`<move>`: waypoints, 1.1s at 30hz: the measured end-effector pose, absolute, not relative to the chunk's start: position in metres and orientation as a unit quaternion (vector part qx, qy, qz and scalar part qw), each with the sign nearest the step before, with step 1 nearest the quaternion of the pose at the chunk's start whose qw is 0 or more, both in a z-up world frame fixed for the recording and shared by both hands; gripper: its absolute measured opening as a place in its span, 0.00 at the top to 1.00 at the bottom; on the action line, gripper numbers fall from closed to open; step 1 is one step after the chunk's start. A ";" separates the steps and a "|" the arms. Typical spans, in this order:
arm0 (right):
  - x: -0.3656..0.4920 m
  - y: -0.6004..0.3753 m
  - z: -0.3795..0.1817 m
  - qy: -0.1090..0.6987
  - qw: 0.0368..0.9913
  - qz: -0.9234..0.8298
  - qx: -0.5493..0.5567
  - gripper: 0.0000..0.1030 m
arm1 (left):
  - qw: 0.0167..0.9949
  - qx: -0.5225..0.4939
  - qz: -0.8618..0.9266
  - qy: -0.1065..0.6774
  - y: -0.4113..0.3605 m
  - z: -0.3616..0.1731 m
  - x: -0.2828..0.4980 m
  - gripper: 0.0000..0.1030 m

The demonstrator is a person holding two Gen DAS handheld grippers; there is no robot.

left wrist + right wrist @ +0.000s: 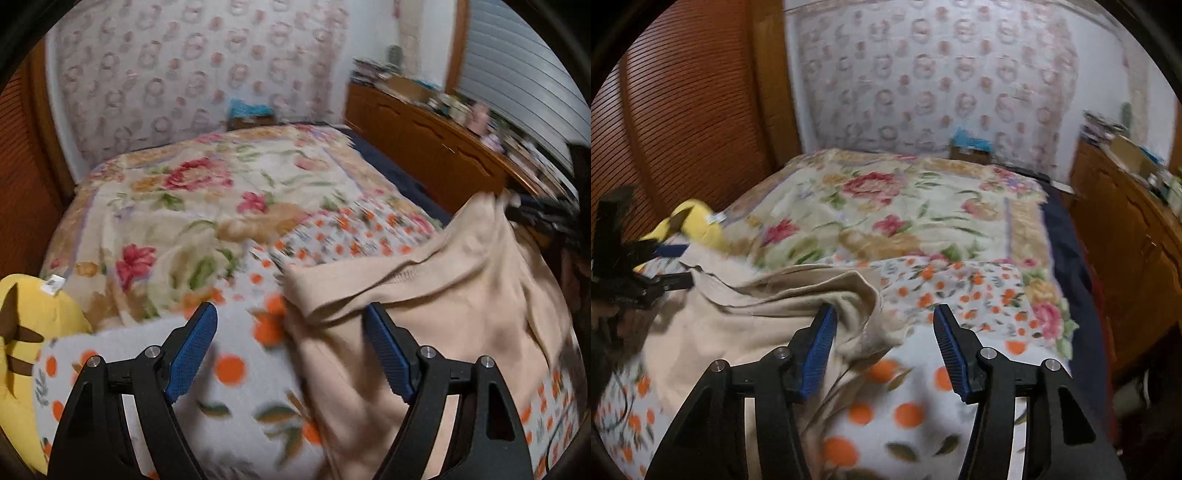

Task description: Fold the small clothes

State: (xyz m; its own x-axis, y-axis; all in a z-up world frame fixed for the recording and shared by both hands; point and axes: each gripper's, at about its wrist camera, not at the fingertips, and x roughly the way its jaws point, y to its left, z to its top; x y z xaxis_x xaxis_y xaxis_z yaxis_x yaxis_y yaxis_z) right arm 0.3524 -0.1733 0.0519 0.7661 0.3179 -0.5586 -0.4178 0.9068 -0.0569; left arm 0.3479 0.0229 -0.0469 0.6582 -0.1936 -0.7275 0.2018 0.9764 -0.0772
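Nearest, the left gripper (291, 354) and right gripper (884, 347) both hang released, blue pads spread wide over an orange-dotted blanket (229, 369). A crumpled beige garment (424, 295) lies on it between them. Beyond, a floral bedspread (886, 206), yellow plush toy (22, 325) and patterned curtain (942, 74)

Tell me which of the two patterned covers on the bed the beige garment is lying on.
The beige garment lies on the white cover with orange dots, nearest both grippers. The big-rose floral blanket lies farther back, toward the wall.
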 end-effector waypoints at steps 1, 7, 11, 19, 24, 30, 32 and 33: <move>0.356 -0.174 0.053 0.279 0.939 0.180 -0.089 0.47 | 0.915 -0.005 -0.096 0.393 0.028 -0.044 0.354 0.20; 0.346 -0.175 0.059 0.275 0.946 0.161 -0.065 0.47 | 0.921 -0.017 -0.076 0.381 0.040 -0.035 0.358 0.20; 0.314 -0.173 0.064 0.269 0.943 0.190 -0.056 0.47 | 0.921 -0.011 -0.092 0.377 0.035 -0.032 0.343 0.20; 0.318 -0.176 0.051 0.293 0.928 0.223 -0.056 0.47 | 0.914 -0.003 -0.120 0.387 0.020 -0.034 0.320 0.20; 0.359 -0.175 0.056 0.322 0.913 0.250 -0.028 0.65 | 0.912 -0.012 -0.121 0.391 0.021 -0.033 0.314 0.20; 0.366 -0.171 0.067 0.310 0.900 0.306 -0.032 0.98 | 0.912 -0.013 -0.118 0.393 0.024 -0.035 0.309 0.20; 0.364 -0.179 0.071 0.285 0.917 0.277 -0.035 0.98 | 0.912 -0.014 -0.118 0.394 0.024 -0.037 0.308 0.20; 0.365 -0.185 0.069 0.286 0.927 0.241 -0.036 0.98 | 0.911 -0.014 -0.117 0.395 0.024 -0.038 0.308 0.20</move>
State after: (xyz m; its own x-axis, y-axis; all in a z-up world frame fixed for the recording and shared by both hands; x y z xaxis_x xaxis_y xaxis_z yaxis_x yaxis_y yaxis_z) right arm 0.3647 -0.1853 0.0688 0.7195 0.4269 -0.5477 -0.4676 0.8810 0.0723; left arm 0.3081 0.0240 -0.0380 0.6601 -0.2245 -0.7168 0.2018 0.9722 -0.1186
